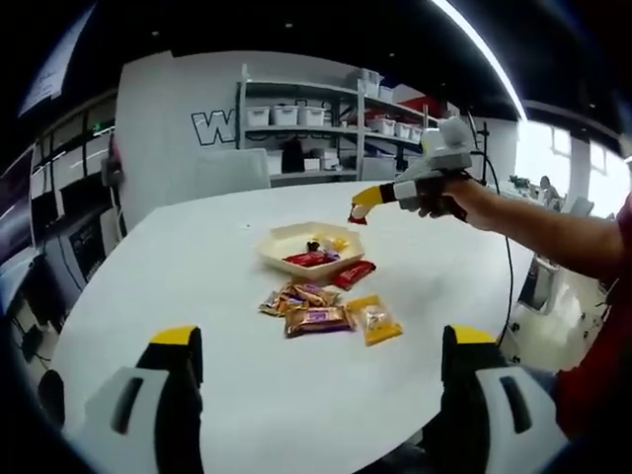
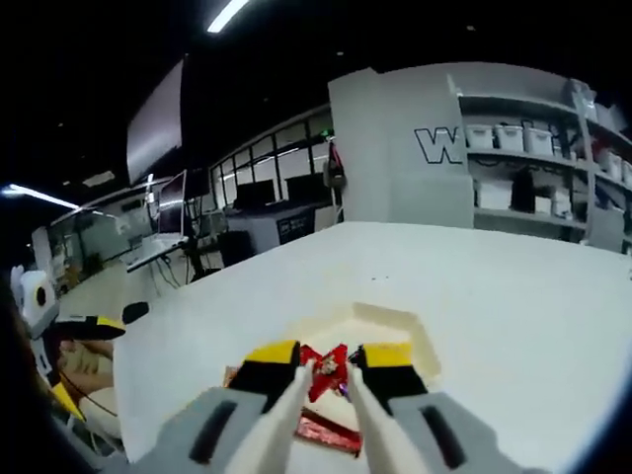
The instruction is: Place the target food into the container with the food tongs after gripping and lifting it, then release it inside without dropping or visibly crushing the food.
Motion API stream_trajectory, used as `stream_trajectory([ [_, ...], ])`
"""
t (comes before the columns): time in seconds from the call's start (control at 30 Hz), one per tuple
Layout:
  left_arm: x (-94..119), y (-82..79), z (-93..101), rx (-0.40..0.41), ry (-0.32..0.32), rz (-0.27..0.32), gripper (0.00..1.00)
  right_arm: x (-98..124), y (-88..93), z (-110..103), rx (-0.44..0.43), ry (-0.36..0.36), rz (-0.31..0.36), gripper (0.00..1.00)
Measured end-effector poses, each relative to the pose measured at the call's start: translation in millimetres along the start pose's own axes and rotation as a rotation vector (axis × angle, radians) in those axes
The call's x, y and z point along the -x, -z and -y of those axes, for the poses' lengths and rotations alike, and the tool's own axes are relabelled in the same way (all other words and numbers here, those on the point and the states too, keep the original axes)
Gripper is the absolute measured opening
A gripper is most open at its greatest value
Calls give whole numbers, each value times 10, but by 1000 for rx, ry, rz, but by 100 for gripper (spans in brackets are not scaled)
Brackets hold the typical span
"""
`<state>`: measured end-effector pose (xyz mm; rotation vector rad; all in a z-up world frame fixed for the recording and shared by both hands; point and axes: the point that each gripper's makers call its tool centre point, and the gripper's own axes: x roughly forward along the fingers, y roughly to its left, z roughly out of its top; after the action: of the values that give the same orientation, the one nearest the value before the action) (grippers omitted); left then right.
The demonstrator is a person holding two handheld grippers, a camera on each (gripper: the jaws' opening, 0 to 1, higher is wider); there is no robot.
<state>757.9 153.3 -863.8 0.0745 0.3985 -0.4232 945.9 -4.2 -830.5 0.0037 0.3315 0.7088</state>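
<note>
A cream angular bowl [image 1: 286, 240] sits mid-table with a red packet and other snacks inside. My right gripper [image 1: 367, 202] hovers just right of and above it, shut on white food tongs [image 2: 286, 415] whose tips pinch a small red wrapped snack [image 2: 327, 368]; the same snack [image 1: 356, 216] hangs from the gripper's tip. In the right gripper view the right gripper [image 2: 329, 357] looks down on the bowl [image 2: 403, 324]. My left gripper [image 1: 321, 341] stands wide open near the table's front edge, nothing between its jaws.
Loose packets lie in front of the bowl: a red one [image 1: 353, 274], brown ones [image 1: 301, 296] and a yellow one [image 1: 373, 319]. The white table [image 1: 197, 267] spreads wide around them. Shelving with bins [image 1: 316, 123] stands behind. A person's forearm [image 1: 533, 227] reaches in from the right.
</note>
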Motion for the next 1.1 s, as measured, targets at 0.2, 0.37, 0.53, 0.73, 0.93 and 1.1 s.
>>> stream_trajectory([
  [0.2, 16, -12, -10, 5, -5, 2, 99, -98, -80, 39, 44, 17, 33, 22],
  [0.37, 31, -1, -22, 10, -9, 0, 99, -66, -39, 75, 44, 33, 29, 23],
  [0.53, 20, 15, -12, 17, -6, -1, 99, 3, -17, 117, 35, 39, 35, 23],
  [0.73, 6, 20, 23, 10, 3, -4, 99, 67, 49, 76, 30, 27, 29, 23],
  [0.93, -8, 7, 49, -1, 12, -5, 98, 55, 241, 76, 8, 17, -10, 23],
  [1.1, 8, 29, 11, -5, 6, -13, 98, 27, 449, 47, -2, 5, -55, 23],
])
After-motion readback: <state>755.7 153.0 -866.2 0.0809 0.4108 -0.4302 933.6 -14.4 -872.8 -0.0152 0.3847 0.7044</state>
